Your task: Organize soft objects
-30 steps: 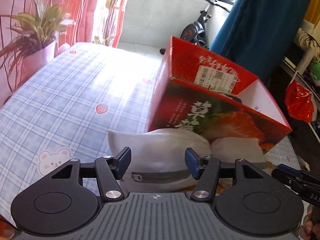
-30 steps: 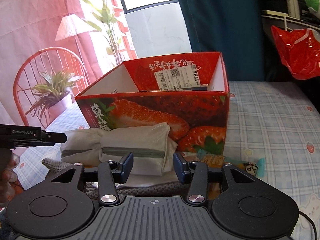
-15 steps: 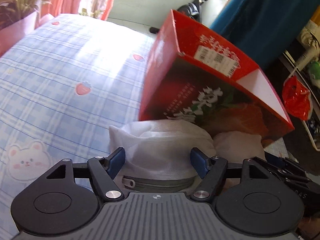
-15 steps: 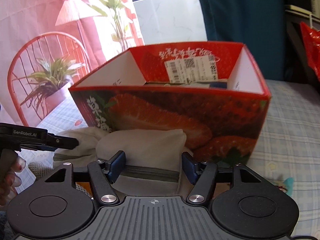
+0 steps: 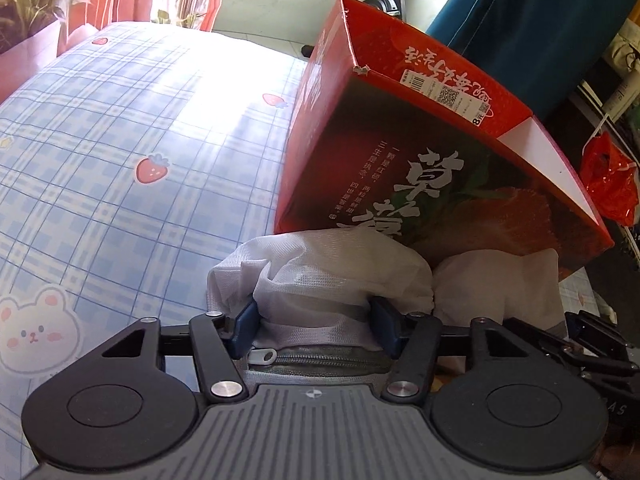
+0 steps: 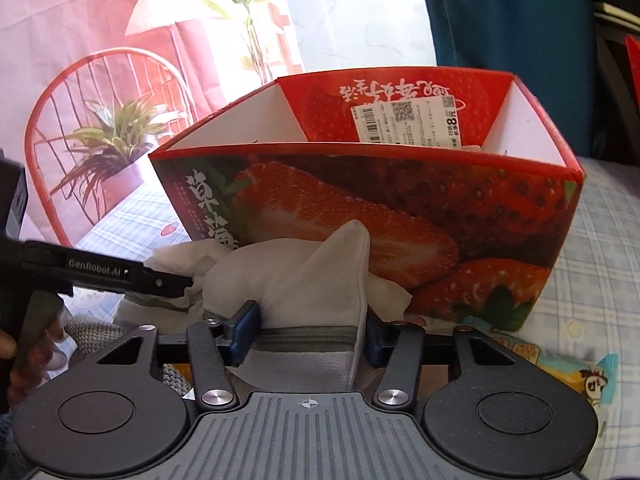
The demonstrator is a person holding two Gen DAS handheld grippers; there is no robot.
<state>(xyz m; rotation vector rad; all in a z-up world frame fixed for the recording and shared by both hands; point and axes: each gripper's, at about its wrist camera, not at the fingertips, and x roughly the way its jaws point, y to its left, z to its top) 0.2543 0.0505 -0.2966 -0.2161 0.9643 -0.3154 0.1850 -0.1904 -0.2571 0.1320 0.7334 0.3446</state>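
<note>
A white mesh pouch (image 5: 332,268) with a grey zipper (image 5: 316,360) lies on the bed against the front of a red strawberry box (image 5: 400,168). My left gripper (image 5: 316,326) is shut on its left end, the fabric bunched between the blue pads (image 5: 244,326). My right gripper (image 6: 308,330) is shut on the pouch's right end (image 6: 304,280), the cloth peaked up above the pads (image 6: 244,330). The box (image 6: 400,208) is open at the top, its inside mostly hidden. The left gripper's arm (image 6: 100,272) shows at the left of the right wrist view.
The bed has a blue plaid sheet (image 5: 120,140) with strawberry and bear prints. A grey knitted item (image 6: 92,332) and a snack packet (image 6: 572,368) lie near the box. A potted plant (image 6: 108,152), a red chair (image 6: 60,120) and a red bag (image 5: 608,176) stand around the bed.
Both grippers have moved forward onto the pouch and closed on it. The cloth now bunches up between the pads, and the box looks nearer.
</note>
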